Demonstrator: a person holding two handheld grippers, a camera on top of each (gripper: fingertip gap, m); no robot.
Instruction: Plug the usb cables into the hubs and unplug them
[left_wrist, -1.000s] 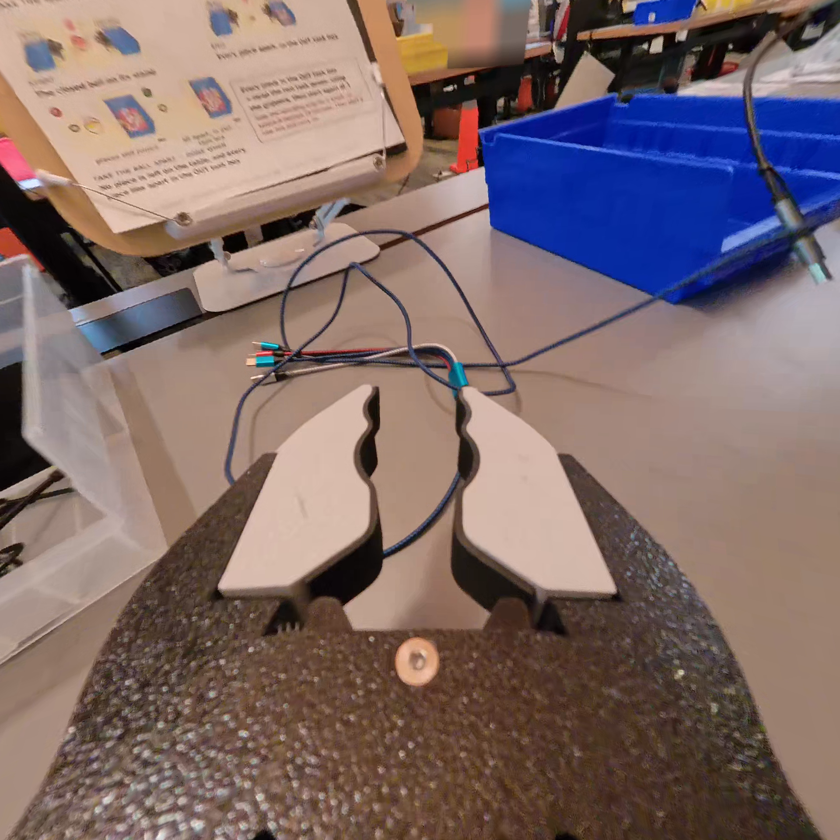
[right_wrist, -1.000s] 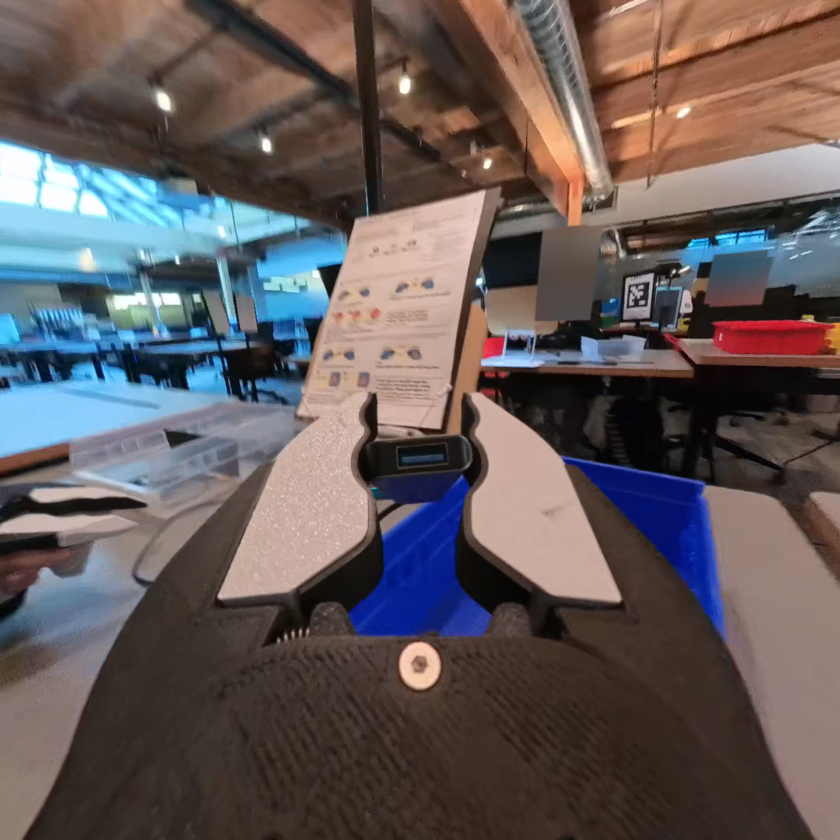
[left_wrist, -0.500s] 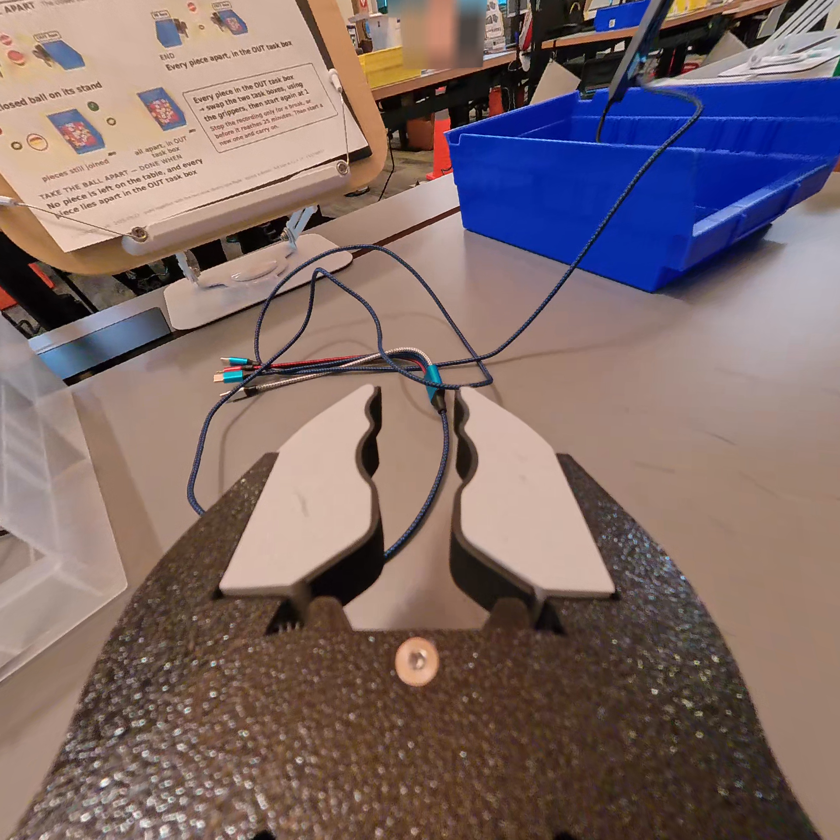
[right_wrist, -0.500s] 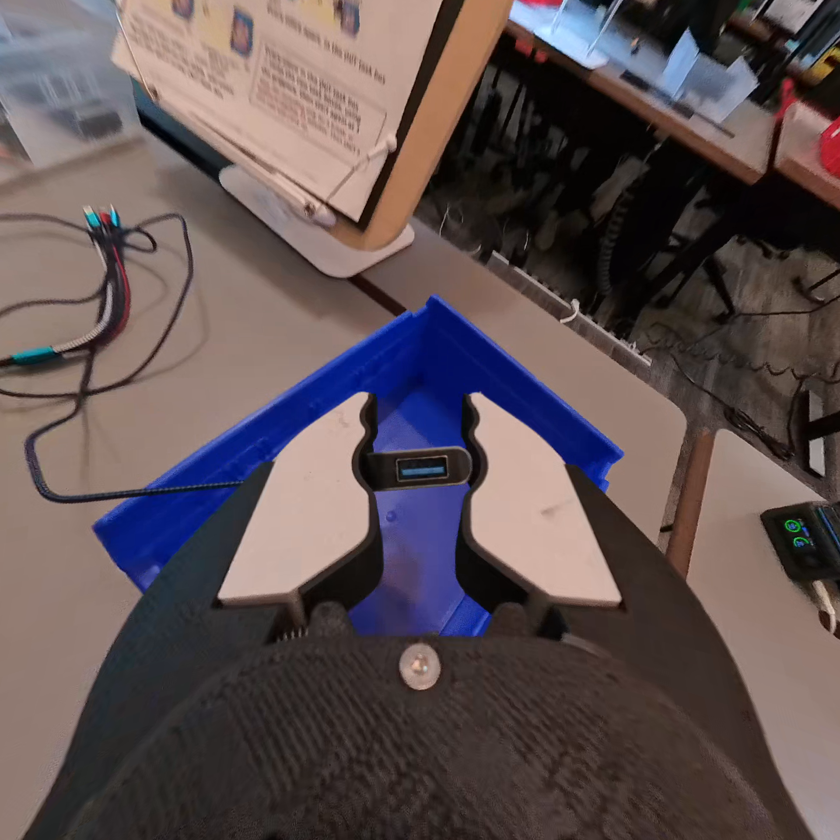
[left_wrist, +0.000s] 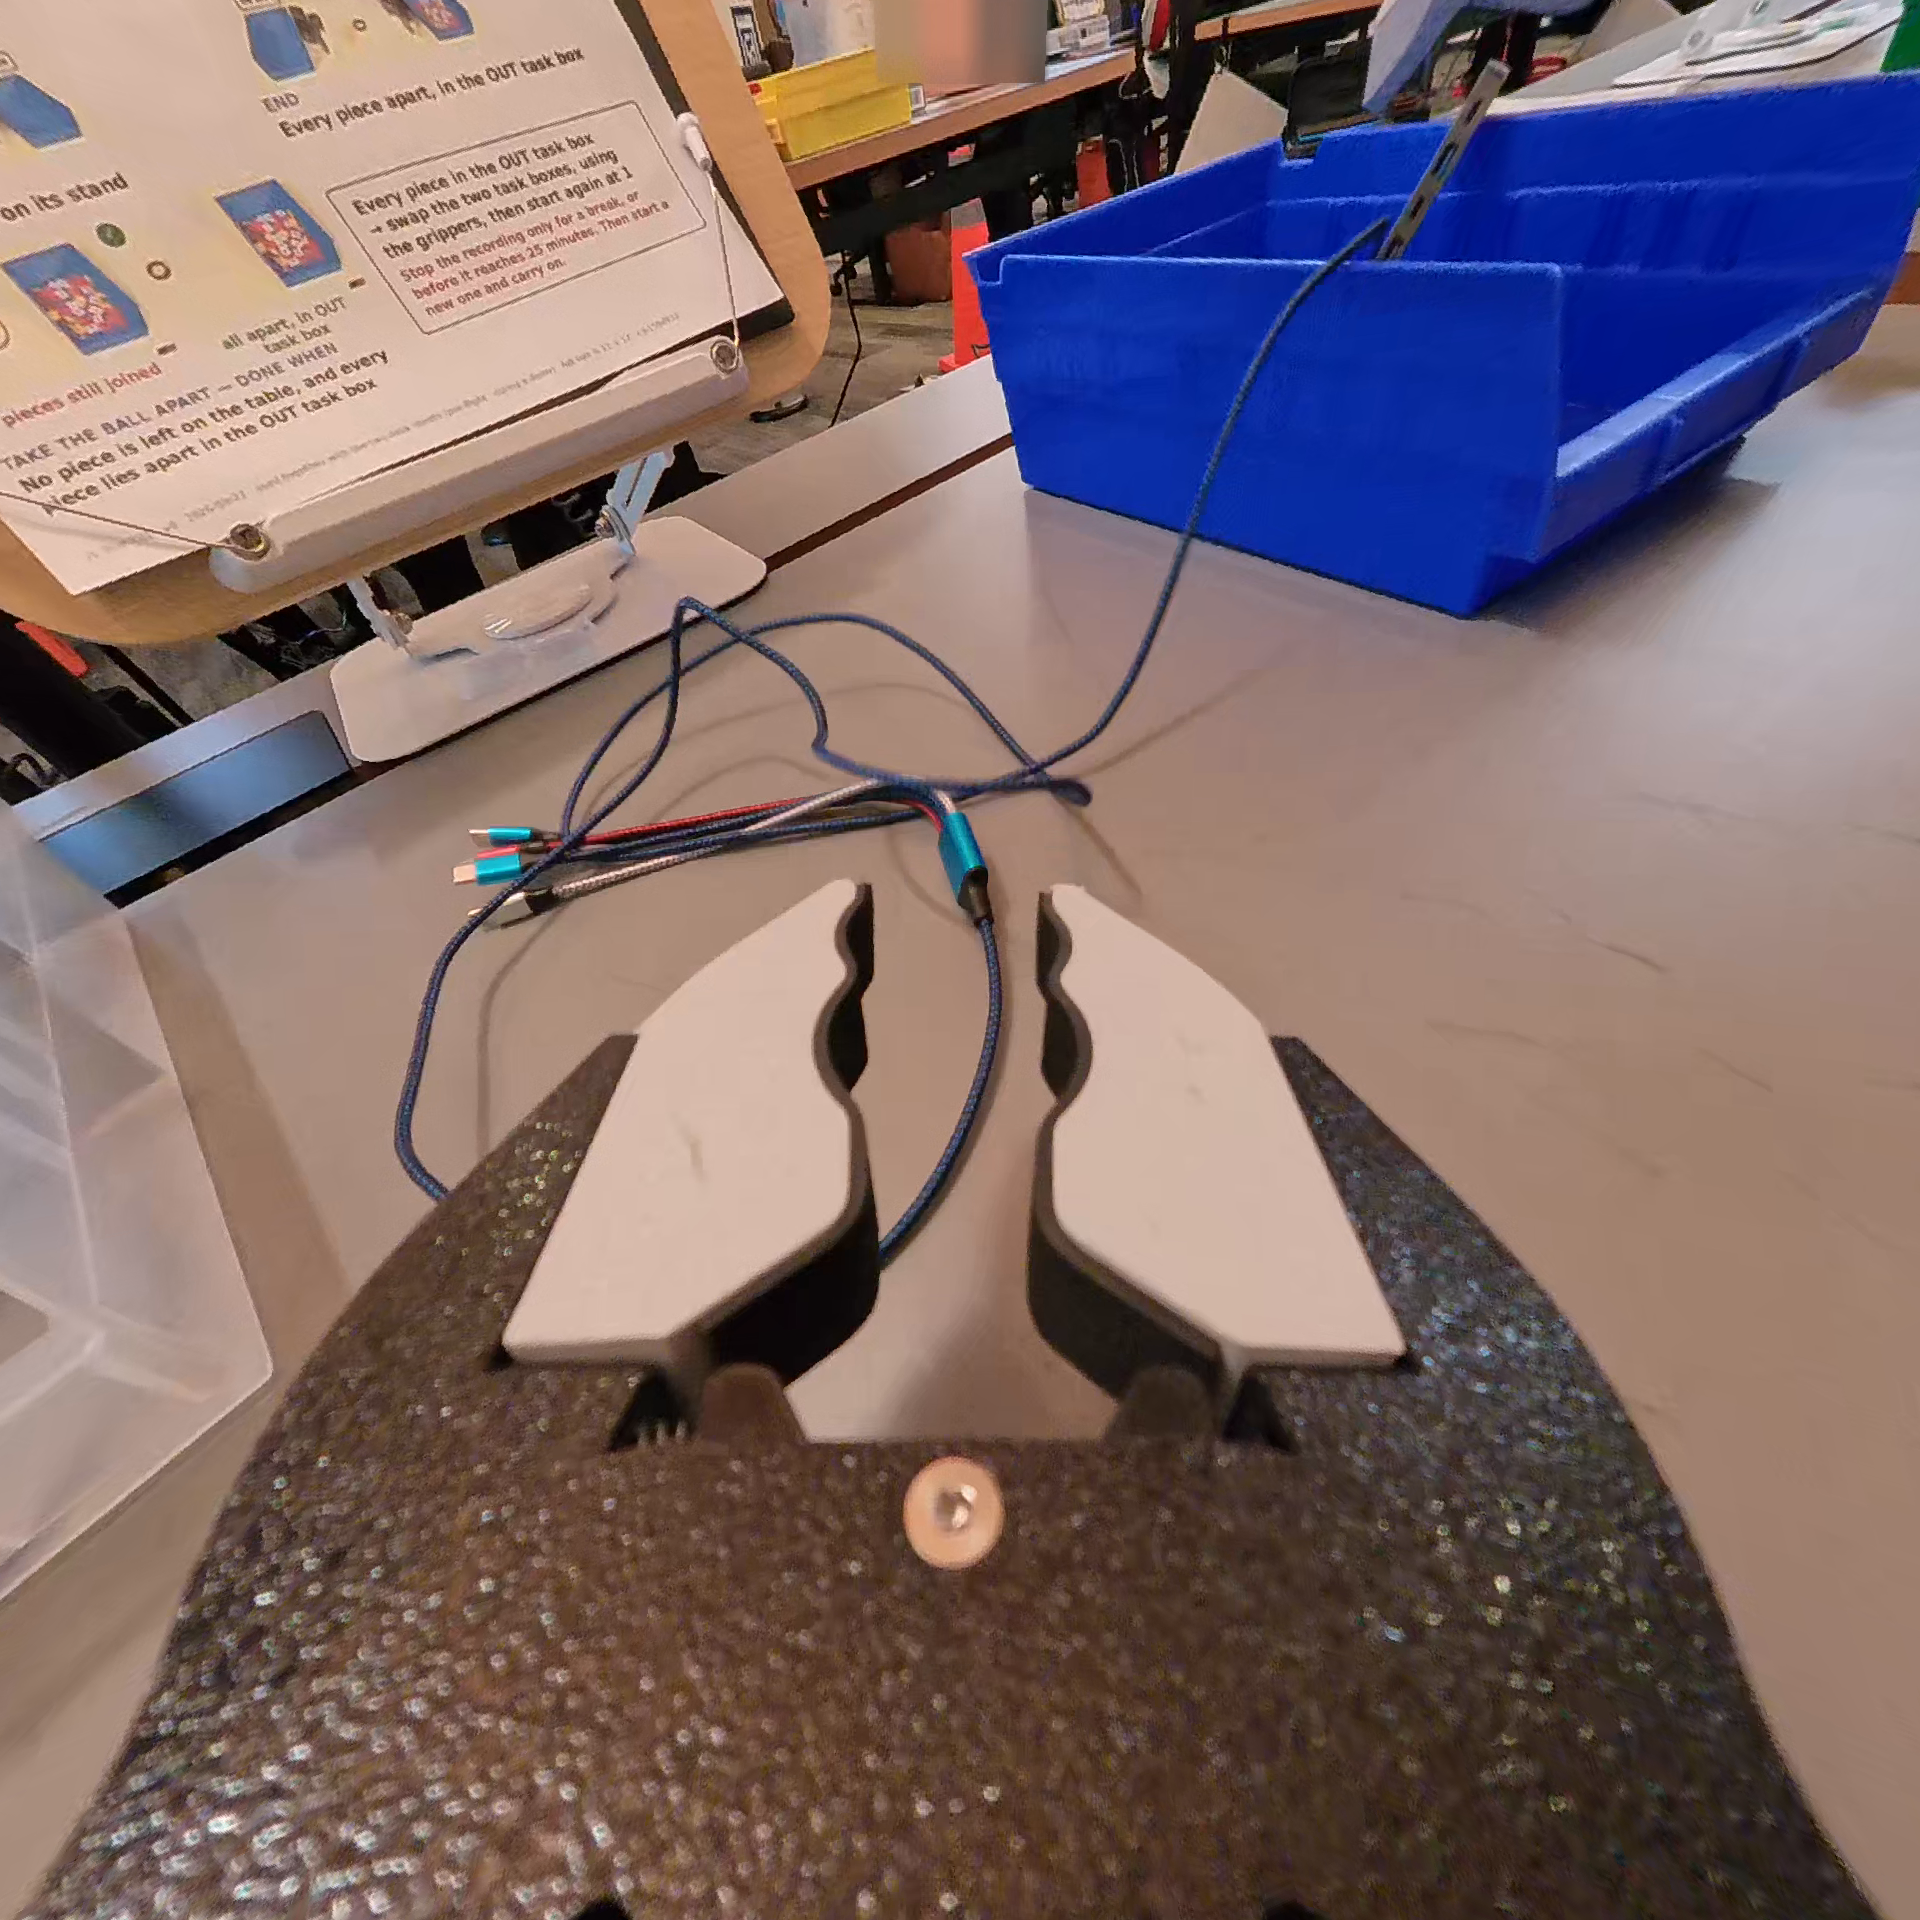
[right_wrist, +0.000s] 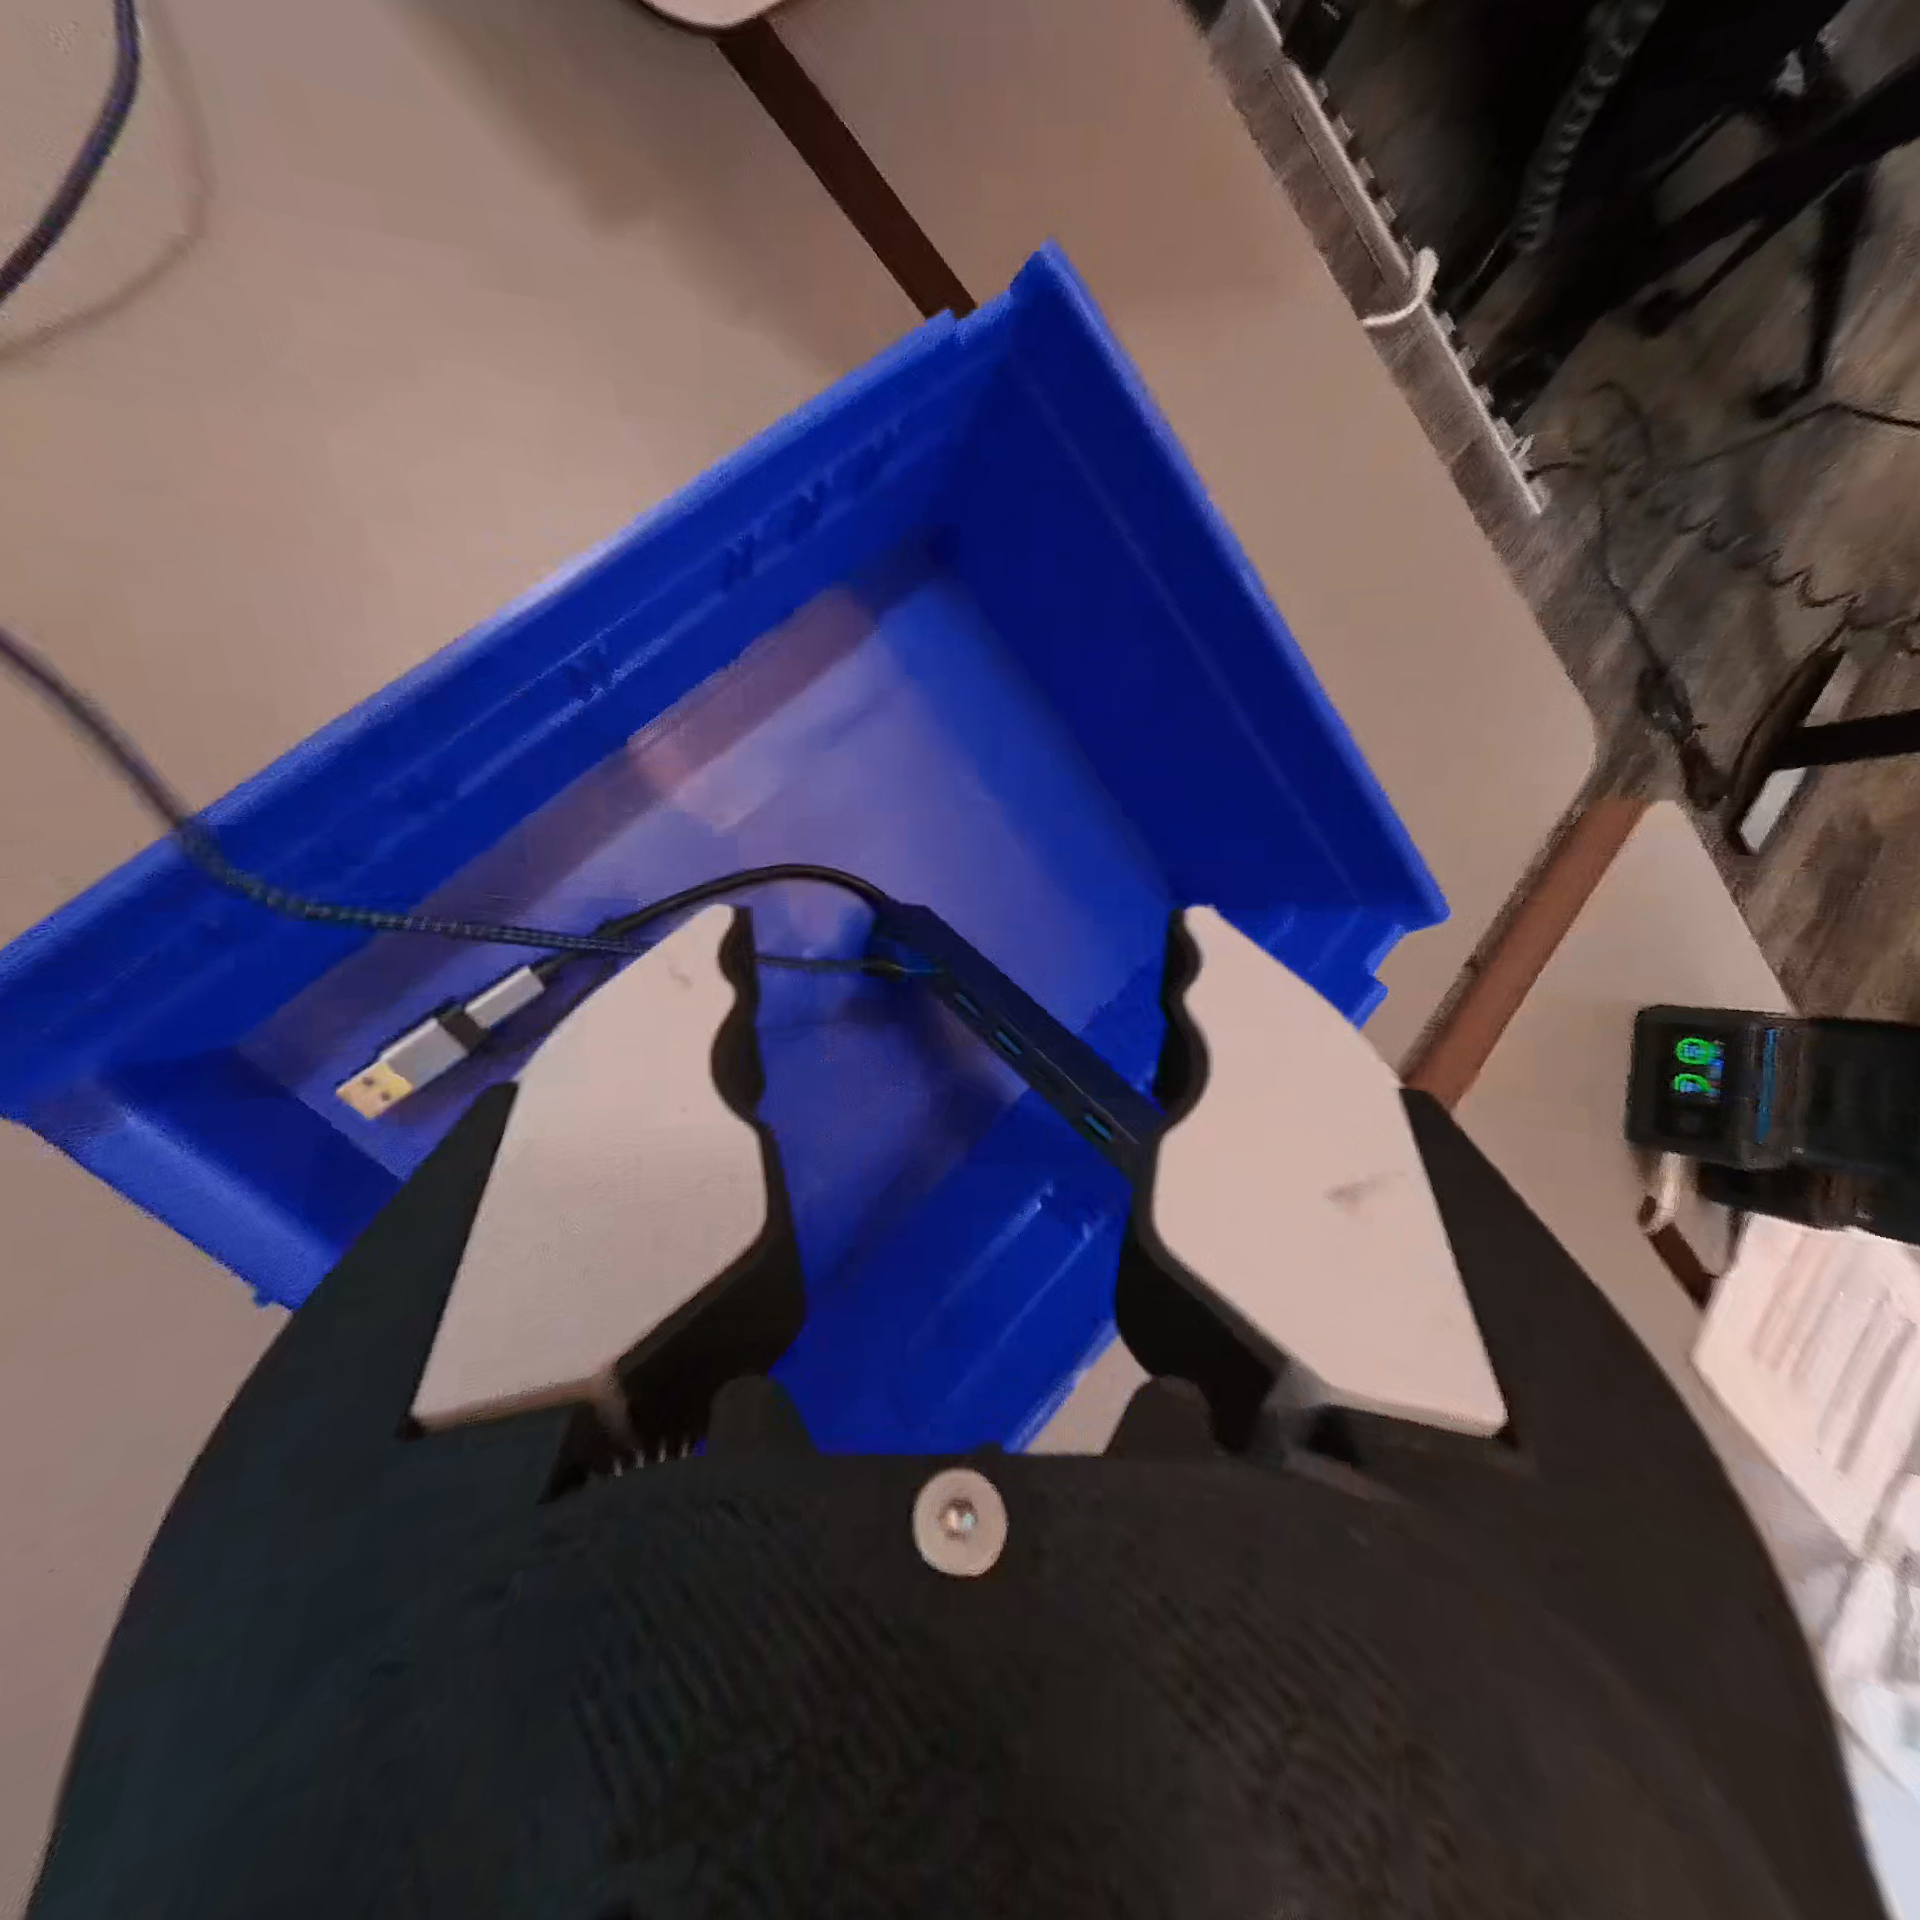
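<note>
Left hand-held gripper (left_wrist: 954, 914) hovers low over the worktop (left_wrist: 1455, 935), jaws parted by a narrow gap and gripping nothing; the blue braided cable (left_wrist: 982, 1049) passes between them, and its teal splitter (left_wrist: 961, 847) lies just ahead. Only this view shows the multi-plug ends (left_wrist: 499, 862) and the instruction stand (left_wrist: 416, 312). Right hand-held gripper (right_wrist: 956, 925) is spread wide and empty above the blue bin (right_wrist: 1195, 582). Only this view shows the hub (right_wrist: 1023, 1029) inside the bin, against one finger, with its silver USB plug (right_wrist: 436, 1049) to its left. Half a second ago, these jaws clamped the hub; now it is released.
</note>
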